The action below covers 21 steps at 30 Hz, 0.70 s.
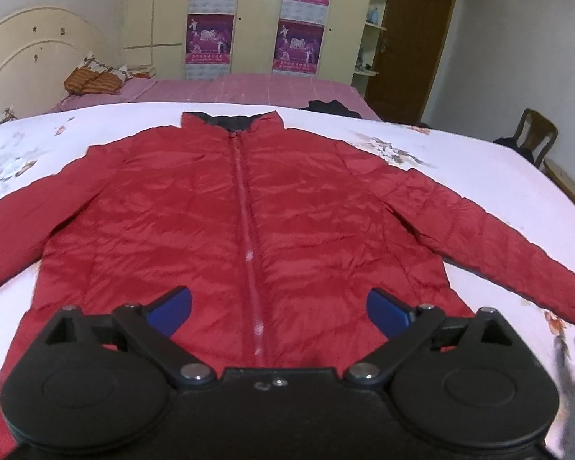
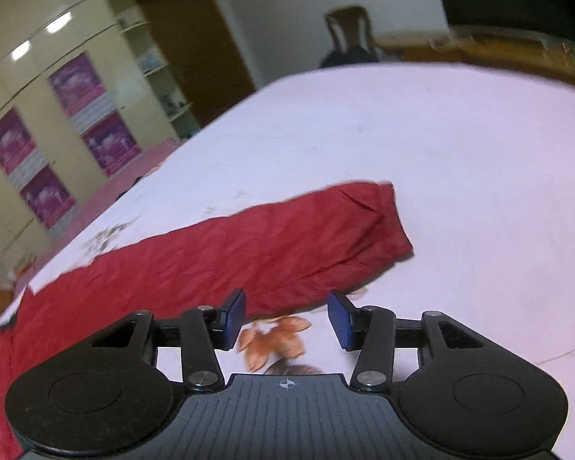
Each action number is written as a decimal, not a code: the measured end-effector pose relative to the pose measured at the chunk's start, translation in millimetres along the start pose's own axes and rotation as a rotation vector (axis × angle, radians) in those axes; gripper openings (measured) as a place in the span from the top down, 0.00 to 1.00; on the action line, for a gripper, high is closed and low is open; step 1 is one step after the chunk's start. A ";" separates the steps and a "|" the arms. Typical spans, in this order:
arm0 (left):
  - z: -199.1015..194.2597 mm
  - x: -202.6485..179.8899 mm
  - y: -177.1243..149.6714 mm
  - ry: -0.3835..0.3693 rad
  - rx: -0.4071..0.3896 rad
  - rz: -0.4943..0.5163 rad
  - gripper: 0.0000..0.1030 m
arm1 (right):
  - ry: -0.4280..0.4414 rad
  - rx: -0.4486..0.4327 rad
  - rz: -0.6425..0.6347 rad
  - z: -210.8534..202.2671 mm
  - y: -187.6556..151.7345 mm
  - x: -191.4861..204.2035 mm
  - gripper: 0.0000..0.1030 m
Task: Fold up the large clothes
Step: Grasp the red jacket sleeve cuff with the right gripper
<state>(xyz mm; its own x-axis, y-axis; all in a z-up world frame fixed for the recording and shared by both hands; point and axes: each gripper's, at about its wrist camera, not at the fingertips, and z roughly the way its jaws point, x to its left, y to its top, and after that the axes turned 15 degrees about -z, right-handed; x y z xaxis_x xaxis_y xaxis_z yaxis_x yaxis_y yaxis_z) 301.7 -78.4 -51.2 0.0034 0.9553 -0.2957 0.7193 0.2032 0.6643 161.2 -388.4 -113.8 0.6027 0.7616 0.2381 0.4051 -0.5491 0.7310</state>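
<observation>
Left wrist view: left gripper (image 1: 279, 312), fingers wide, hovers over the red jacket (image 1: 249, 211) spread on the bed (image 1: 479, 176). Right gripper (image 2: 286, 320), fingers part-open and empty, hangs apparently just short of the blurred sleeve (image 2: 287, 245).

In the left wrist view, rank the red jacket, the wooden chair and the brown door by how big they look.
Largest to smallest, as they appear in the left wrist view:
1. red jacket, filling most of the frame, though it lies nearest the camera
2. brown door
3. wooden chair, far off and partly cut by the bed edge
</observation>
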 end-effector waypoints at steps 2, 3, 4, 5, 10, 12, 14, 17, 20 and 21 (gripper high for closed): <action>9.5 -8.0 1.5 0.012 0.012 0.007 0.05 | 0.002 0.001 0.061 8.8 -2.0 -15.8 0.54; 13.9 -11.5 2.4 0.017 0.016 0.010 0.04 | 0.004 0.004 0.101 12.8 -3.5 -24.0 0.54; 17.6 -14.8 2.6 0.020 0.021 0.014 0.04 | 0.005 0.003 0.132 15.0 -5.0 -30.4 0.54; 21.5 -17.7 2.8 0.024 0.028 0.019 0.04 | 0.005 0.002 0.165 17.7 -6.5 -37.4 0.54; 34.1 -26.6 3.4 0.047 0.047 0.044 0.03 | 0.030 -0.046 0.209 20.4 -3.8 -49.2 0.54; 38.5 -27.9 5.2 0.057 0.050 0.045 0.03 | 0.036 -0.058 0.225 19.2 -2.1 -51.7 0.54; 41.8 -28.7 7.7 0.068 0.047 0.040 0.03 | 0.032 -0.066 0.226 17.9 0.8 -52.1 0.54; 45.4 -26.5 12.2 0.091 0.047 0.012 0.03 | 0.019 -0.066 0.182 16.5 7.9 -44.6 0.85; 47.4 -20.5 17.0 0.116 0.049 -0.013 0.03 | -0.009 -0.089 0.075 15.6 21.6 -26.3 0.91; 47.3 -18.8 18.0 0.125 0.047 -0.012 0.04 | -0.001 -0.101 0.045 19.0 26.3 -19.7 0.91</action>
<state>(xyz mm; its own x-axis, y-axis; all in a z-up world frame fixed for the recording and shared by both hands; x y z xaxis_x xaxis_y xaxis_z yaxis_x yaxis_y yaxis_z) 347.4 -102.8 -66.2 -0.0896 0.9727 -0.2140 0.7505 0.2072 0.6275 173.0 -424.4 -111.5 0.6192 0.7366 0.2719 0.3063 -0.5455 0.7802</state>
